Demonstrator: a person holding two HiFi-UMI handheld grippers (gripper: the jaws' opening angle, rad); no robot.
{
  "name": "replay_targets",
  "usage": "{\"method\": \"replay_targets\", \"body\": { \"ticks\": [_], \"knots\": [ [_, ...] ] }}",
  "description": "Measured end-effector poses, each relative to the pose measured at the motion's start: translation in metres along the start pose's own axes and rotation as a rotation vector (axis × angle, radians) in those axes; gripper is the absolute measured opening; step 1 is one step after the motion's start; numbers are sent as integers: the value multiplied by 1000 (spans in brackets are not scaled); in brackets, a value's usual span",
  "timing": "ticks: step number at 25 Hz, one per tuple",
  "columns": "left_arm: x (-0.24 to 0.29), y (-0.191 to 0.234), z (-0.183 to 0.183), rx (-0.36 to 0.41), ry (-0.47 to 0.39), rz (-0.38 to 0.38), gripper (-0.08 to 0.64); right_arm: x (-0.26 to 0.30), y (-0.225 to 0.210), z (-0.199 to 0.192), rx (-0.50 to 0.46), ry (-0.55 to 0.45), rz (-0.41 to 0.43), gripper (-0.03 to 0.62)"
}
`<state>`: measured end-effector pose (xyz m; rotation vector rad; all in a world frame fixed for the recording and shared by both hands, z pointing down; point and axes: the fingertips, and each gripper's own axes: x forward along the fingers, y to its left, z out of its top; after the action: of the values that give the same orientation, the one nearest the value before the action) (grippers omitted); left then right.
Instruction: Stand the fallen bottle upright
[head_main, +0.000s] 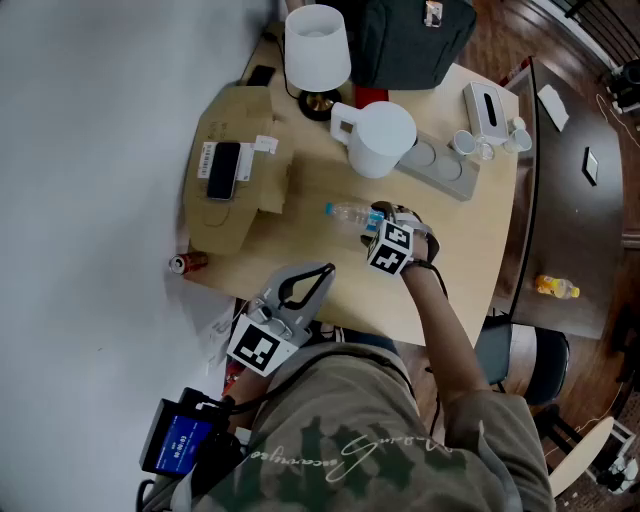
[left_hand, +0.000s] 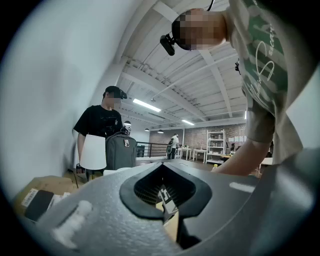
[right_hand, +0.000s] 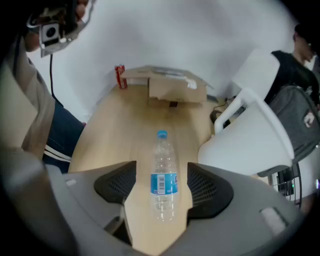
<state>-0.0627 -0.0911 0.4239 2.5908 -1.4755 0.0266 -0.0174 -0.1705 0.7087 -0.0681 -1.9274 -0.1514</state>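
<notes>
A clear plastic bottle with a blue cap and blue label lies on its side on the light wooden table. My right gripper points steeply down over its base end. In the right gripper view the bottle lies between the two dark pads, with a gap of bare table on either side; the jaws are open and nothing is gripped. My left gripper hovers level at the table's near edge, its fingertips together and empty, and it looks across the table.
A white jug stands just behind the bottle, and a white lamp behind that. A cardboard box with a phone lies at the left, a red can at the left corner. A grey tray sits at the right.
</notes>
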Motion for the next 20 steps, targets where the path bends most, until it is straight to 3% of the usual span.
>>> {"method": "replay_targets", "body": {
  "ticks": [5,8,14,16,18,20],
  "knots": [
    [5,15,-10,-39,33,29,5,58,-11,-20,-74,163,68,278],
    [6,20,-16,-49,42,29,5,91,-6,-34,-117,242,81,294],
    [8,20,-22,-47,77,35,5,97,-9,-38,-153,204,28,301],
    [8,18,-20,-45,74,41,5,77,-11,-25,-131,72,-18,301],
    [9,14,-17,-39,66,40,5,27,-21,5,-45,-234,-124,301],
    [8,11,-21,-42,81,30,5,-32,-38,27,125,-599,-254,301]
  ]
}}
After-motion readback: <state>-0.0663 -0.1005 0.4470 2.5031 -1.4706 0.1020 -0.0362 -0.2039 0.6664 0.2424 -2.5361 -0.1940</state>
